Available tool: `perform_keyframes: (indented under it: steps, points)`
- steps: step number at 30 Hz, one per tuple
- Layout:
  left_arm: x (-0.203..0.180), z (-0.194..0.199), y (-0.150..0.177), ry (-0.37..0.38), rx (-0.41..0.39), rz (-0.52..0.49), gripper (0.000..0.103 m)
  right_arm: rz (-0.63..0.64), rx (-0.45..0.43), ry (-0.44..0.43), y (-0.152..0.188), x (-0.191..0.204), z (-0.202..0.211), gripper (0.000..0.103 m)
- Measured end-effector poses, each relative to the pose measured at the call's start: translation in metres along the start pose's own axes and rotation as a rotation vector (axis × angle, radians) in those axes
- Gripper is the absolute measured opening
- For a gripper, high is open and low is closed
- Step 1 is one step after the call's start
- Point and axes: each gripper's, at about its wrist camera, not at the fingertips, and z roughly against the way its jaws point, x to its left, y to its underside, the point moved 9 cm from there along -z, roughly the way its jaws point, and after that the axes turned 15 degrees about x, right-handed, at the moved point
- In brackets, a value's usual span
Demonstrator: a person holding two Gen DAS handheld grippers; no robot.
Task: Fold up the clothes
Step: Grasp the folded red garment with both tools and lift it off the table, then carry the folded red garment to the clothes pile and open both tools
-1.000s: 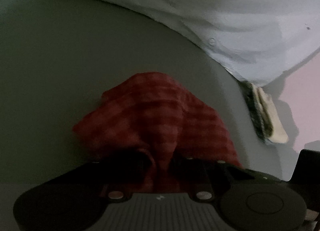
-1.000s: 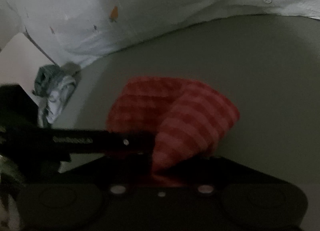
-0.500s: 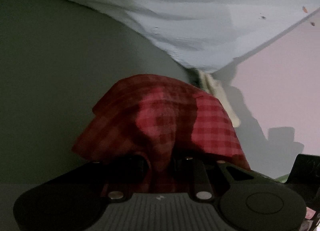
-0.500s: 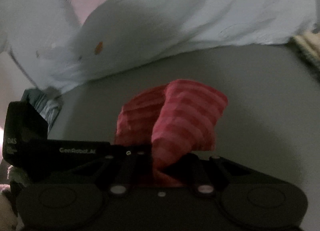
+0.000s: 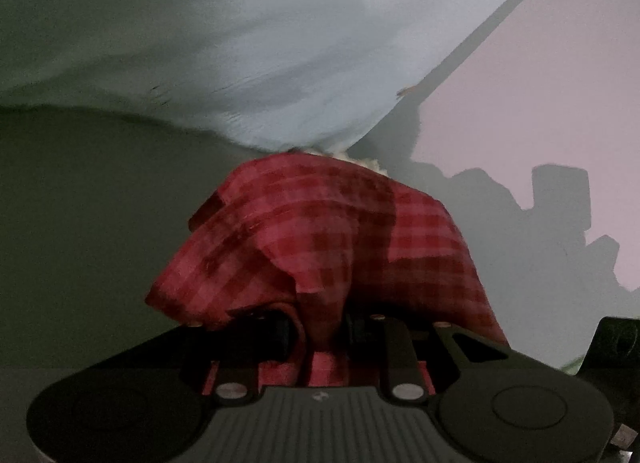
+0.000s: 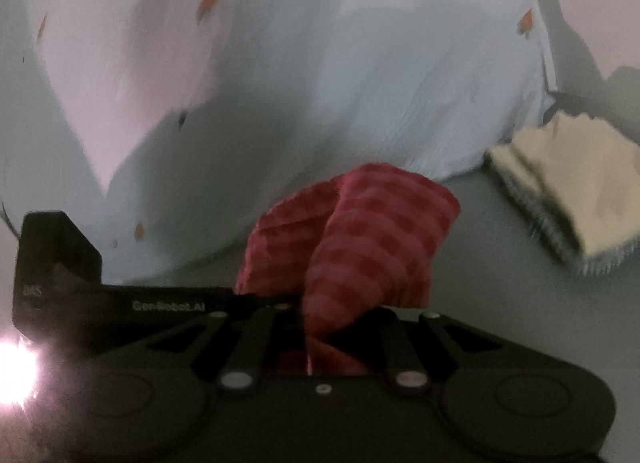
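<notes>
Grey surface (image 5: 80, 203) | both tongs, left (image 5: 320, 327) and right (image 6: 320, 323), pinch red checked cloth (image 5: 320, 235) | fingertips hidden by folds

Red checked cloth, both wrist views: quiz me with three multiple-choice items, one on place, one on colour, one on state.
1. Where does the folded cream cloth lie in the right wrist view?
A. right of the red cloth
B. under the right gripper
C. on top of the red cloth

2. What colour is the big fabric behind the red cloth?
A. black
B. pale blue
C. yellow

3. How is the red cloth held?
A. lying loose
B. by the left gripper only
C. by both grippers

Answers:
1 A: the cream cloth sits on the surface to the right of the red cloth.
2 B: the fabric is pale blue with small orange marks.
3 C: the left gripper and right gripper each have jaws closed on it.
</notes>
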Motion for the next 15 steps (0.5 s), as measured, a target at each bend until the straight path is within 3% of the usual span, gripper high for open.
perform_keyframes:
  steps: [7, 11, 14, 15]
  points:
    - [-0.067, -0.059, -0.116, -0.060, 0.023, -0.154, 0.025, -0.142, -0.173, -0.059, -0.092, -0.083, 0.015, 0.010]
    - [-0.119, -0.099, -0.177, -0.080, 0.061, -0.284, 0.025, -0.254, -0.284, -0.056, -0.128, -0.132, 0.034, 0.010]
    - [-0.158, -0.137, -0.208, -0.111, 0.081, -0.406, 0.034, -0.346, -0.368, -0.028, -0.142, -0.169, 0.053, 0.010]
    - [-0.166, -0.153, -0.216, -0.135, 0.085, -0.445, 0.046, -0.385, -0.392, 0.013, -0.142, -0.185, 0.060, 0.011]
